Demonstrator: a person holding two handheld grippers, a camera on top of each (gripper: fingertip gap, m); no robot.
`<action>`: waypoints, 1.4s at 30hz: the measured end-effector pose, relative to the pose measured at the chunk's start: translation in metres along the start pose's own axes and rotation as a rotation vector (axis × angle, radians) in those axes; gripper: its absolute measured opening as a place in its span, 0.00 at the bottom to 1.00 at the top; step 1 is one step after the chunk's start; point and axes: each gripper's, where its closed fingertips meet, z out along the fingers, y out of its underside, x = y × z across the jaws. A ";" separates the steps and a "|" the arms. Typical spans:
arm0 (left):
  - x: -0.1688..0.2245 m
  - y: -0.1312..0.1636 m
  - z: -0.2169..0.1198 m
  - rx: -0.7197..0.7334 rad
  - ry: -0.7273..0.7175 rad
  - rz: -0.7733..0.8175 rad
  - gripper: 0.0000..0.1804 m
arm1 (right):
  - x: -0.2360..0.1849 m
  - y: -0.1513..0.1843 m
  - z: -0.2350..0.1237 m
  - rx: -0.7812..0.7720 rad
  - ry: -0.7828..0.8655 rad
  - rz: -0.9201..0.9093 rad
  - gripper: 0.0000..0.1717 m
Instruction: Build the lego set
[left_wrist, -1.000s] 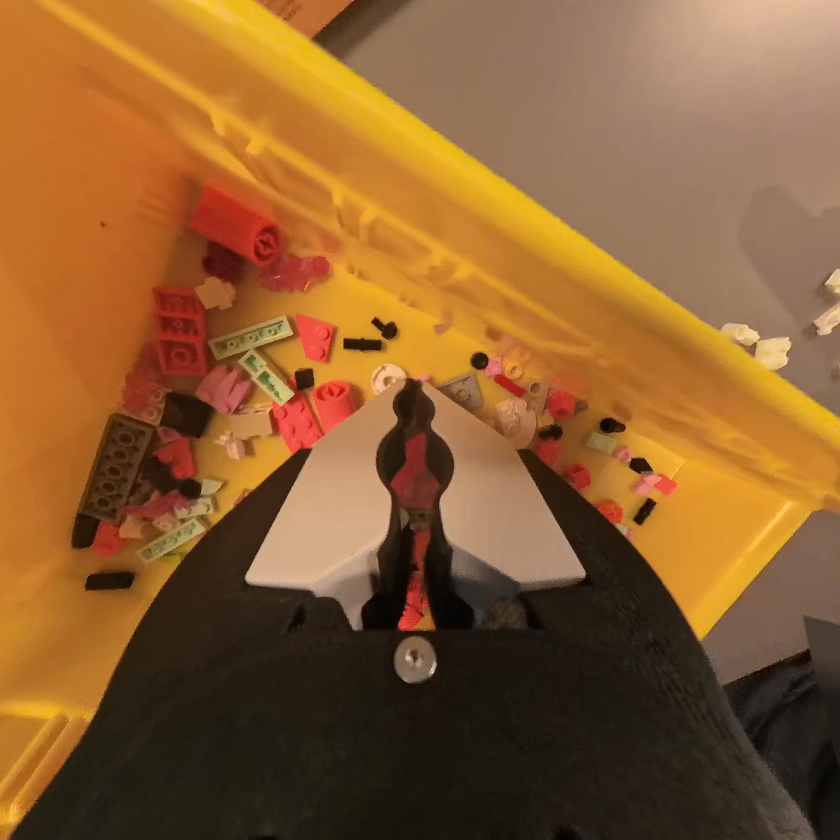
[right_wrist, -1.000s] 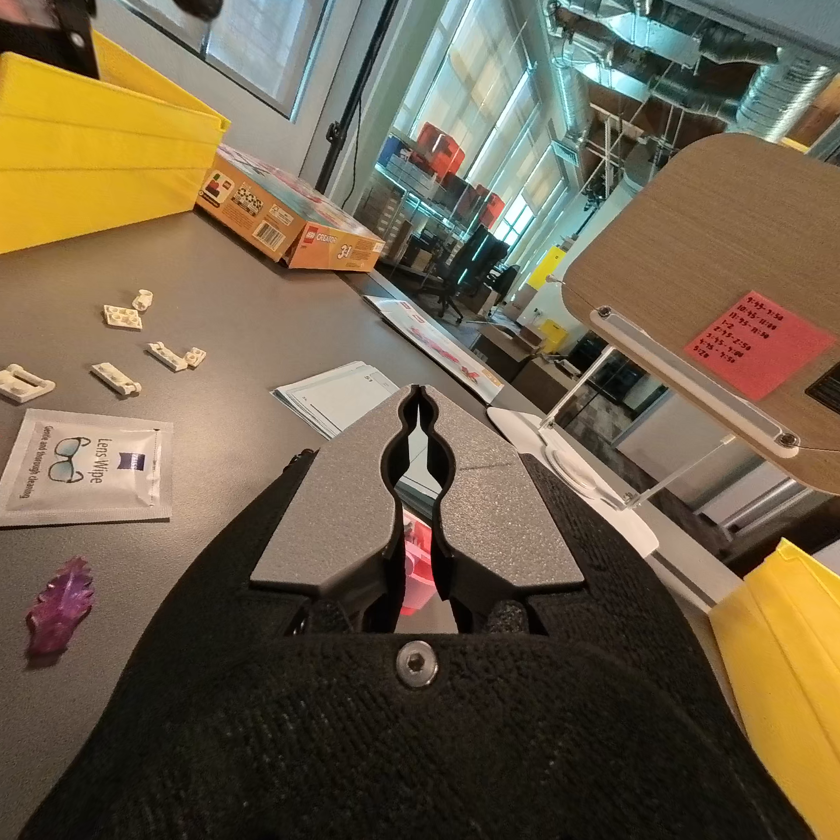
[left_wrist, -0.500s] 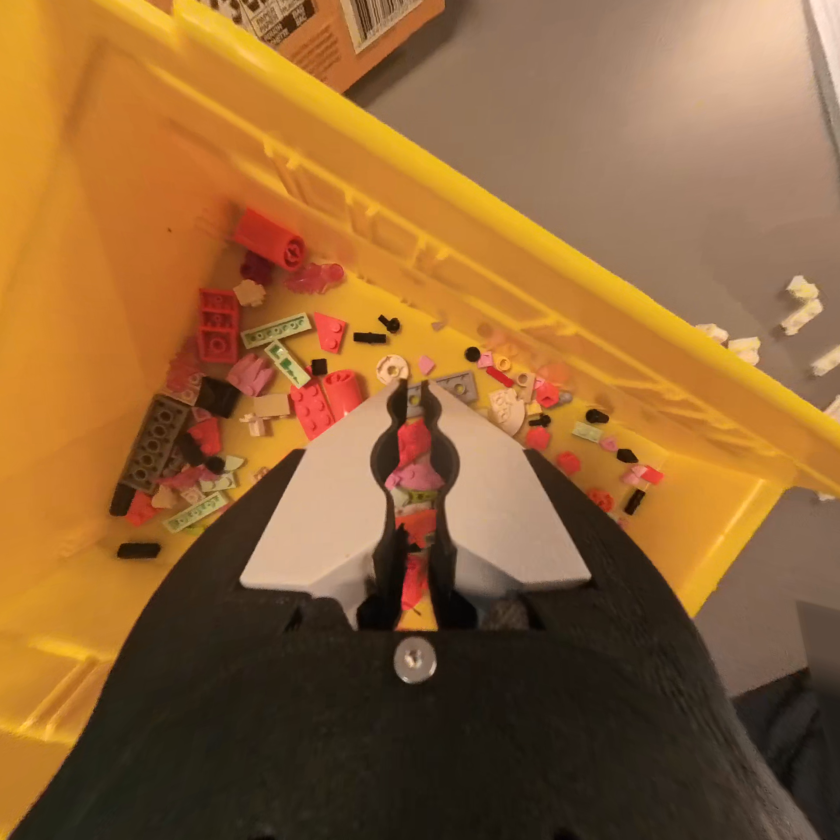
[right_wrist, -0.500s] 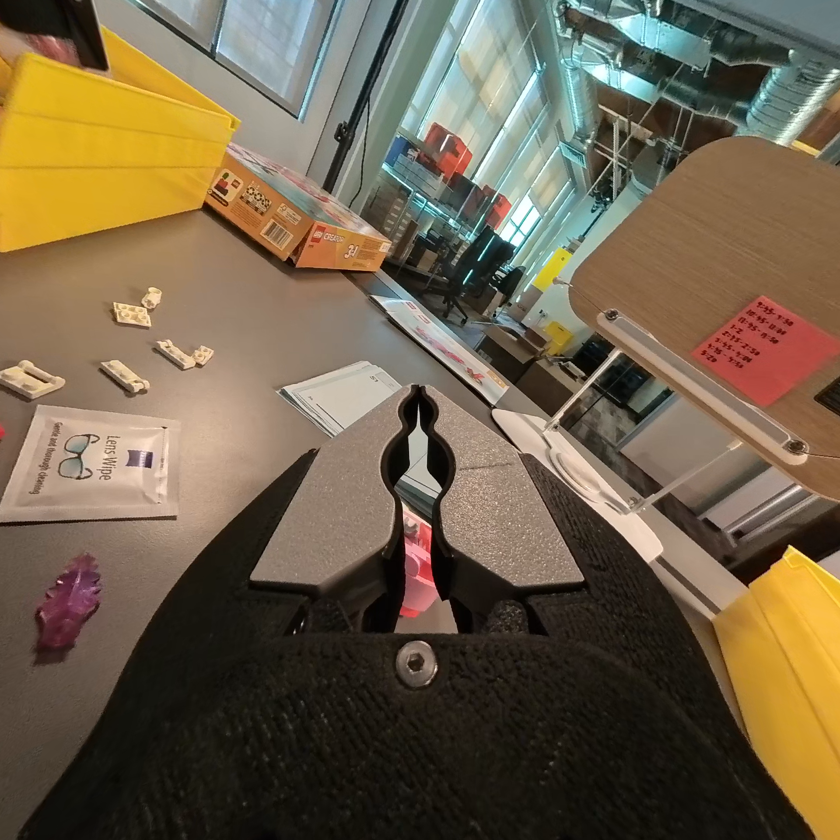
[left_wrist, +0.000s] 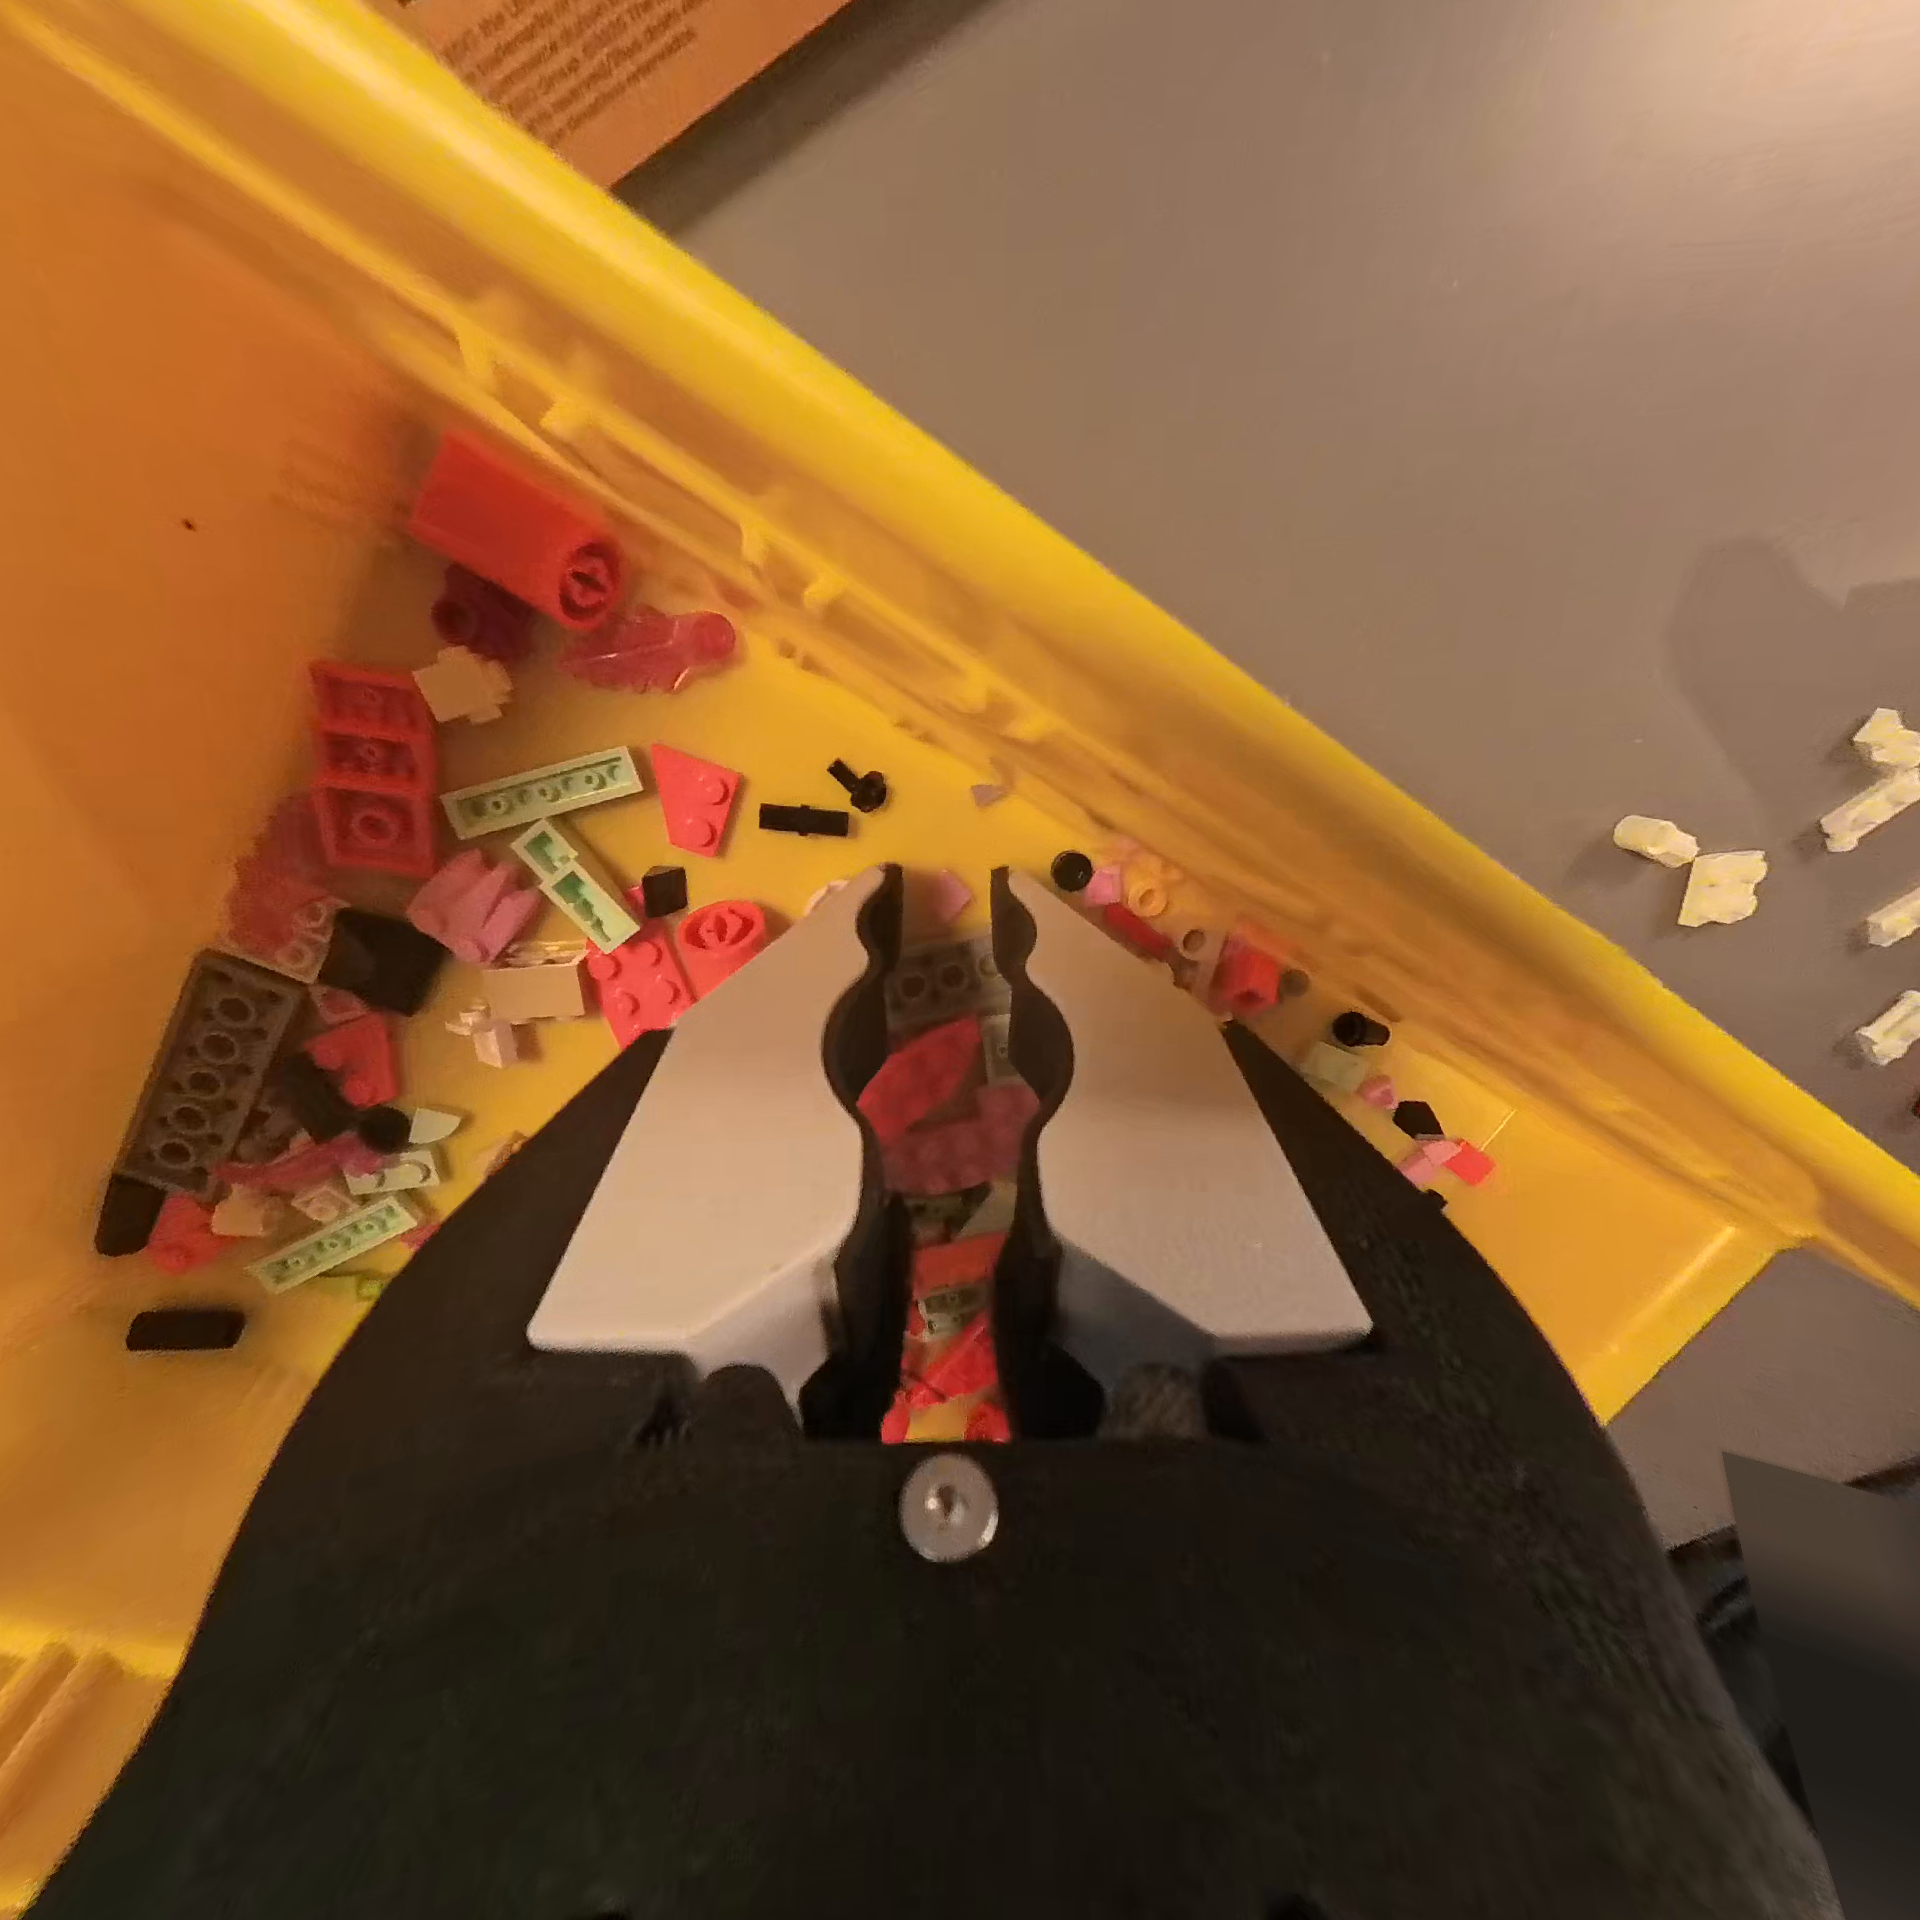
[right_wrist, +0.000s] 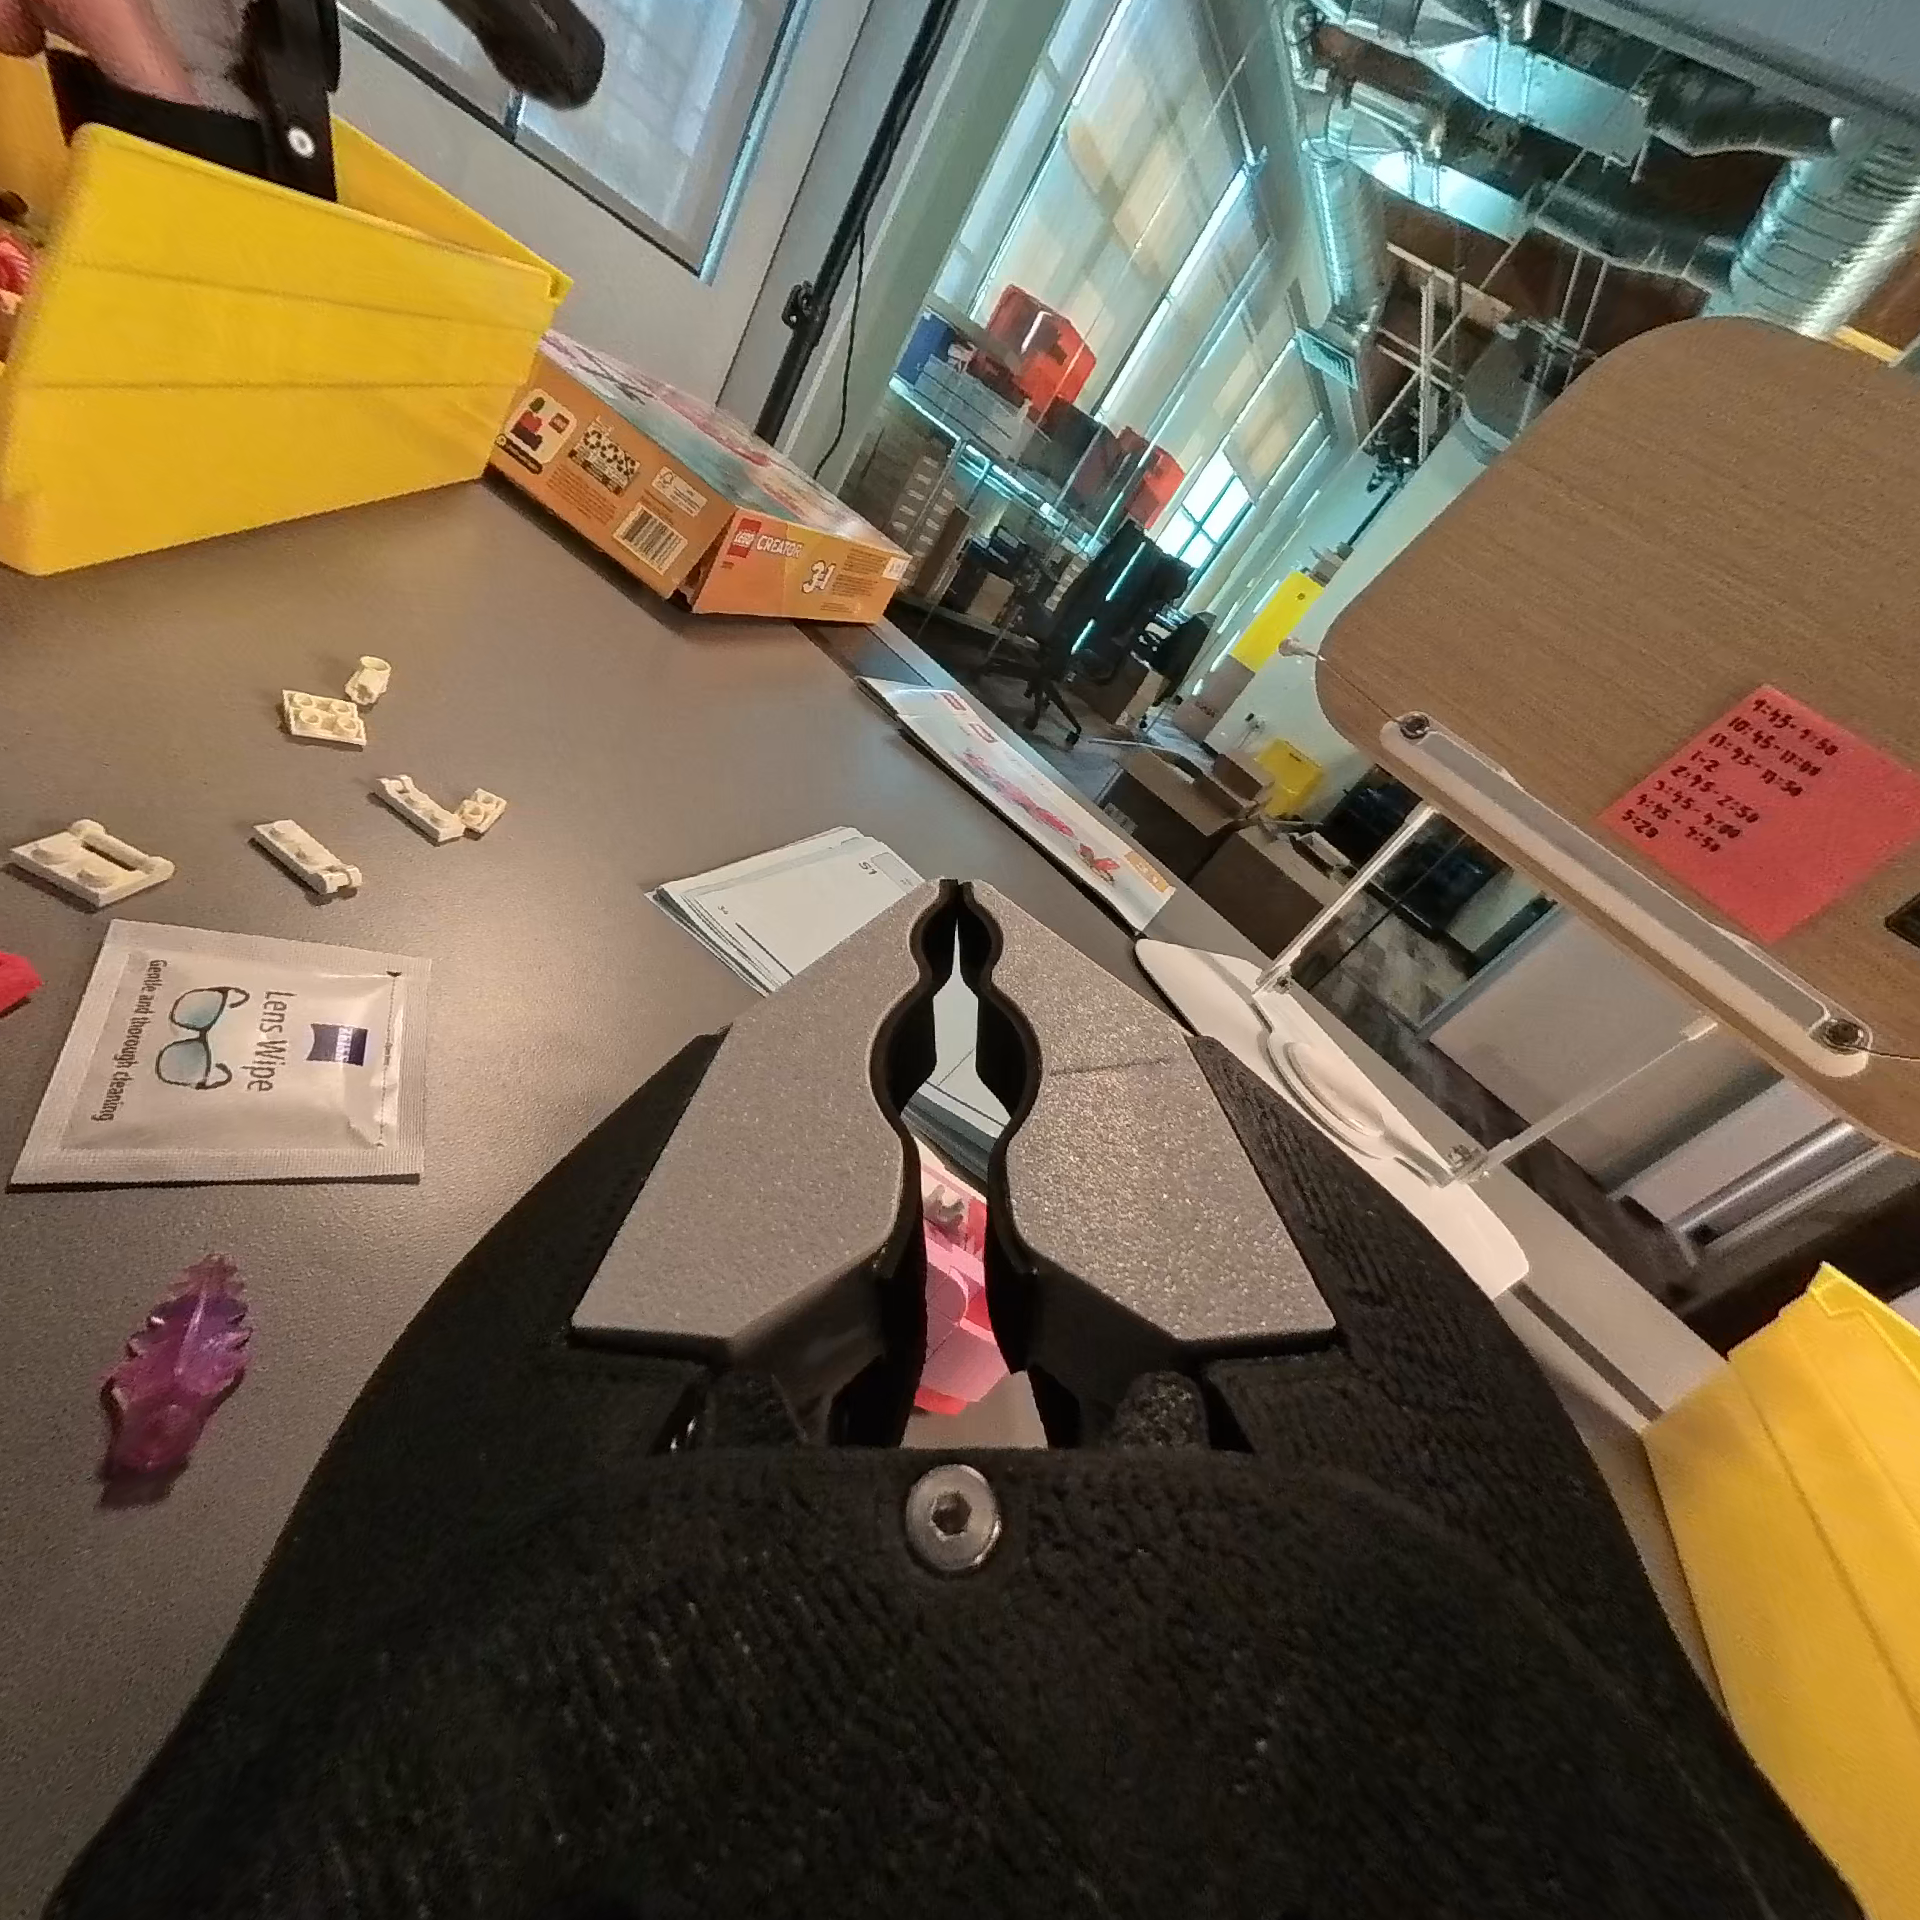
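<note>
Left hand-held gripper (left_wrist: 943, 883) gapes above bricks (left_wrist: 665, 977) in yellow bin (left_wrist: 935, 582).

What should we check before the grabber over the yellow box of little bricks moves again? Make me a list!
1. Left gripper jaws apart: ok.
2. Nothing pinched between its fingers: ok, bricks lie below them.
3. It points into the yellow bin: ok.
4. Grey plate right under the fingertips, not buried: ok.
5. Right gripper shut and off to the side over the grey table: ok.
6. Which brick to take: cannot tell.
</note>
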 end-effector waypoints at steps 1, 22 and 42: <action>0.000 0.001 0.001 -0.003 0.000 0.000 0.09 | 0.000 0.000 0.000 0.000 -0.001 -0.001 0.00; 0.027 -0.014 -0.080 0.272 -0.106 0.154 0.03 | 0.003 -0.001 -0.001 0.011 0.012 0.019 0.00; 0.367 0.086 0.006 0.249 0.472 0.645 0.00 | 0.053 0.003 -0.014 0.050 0.219 0.169 0.00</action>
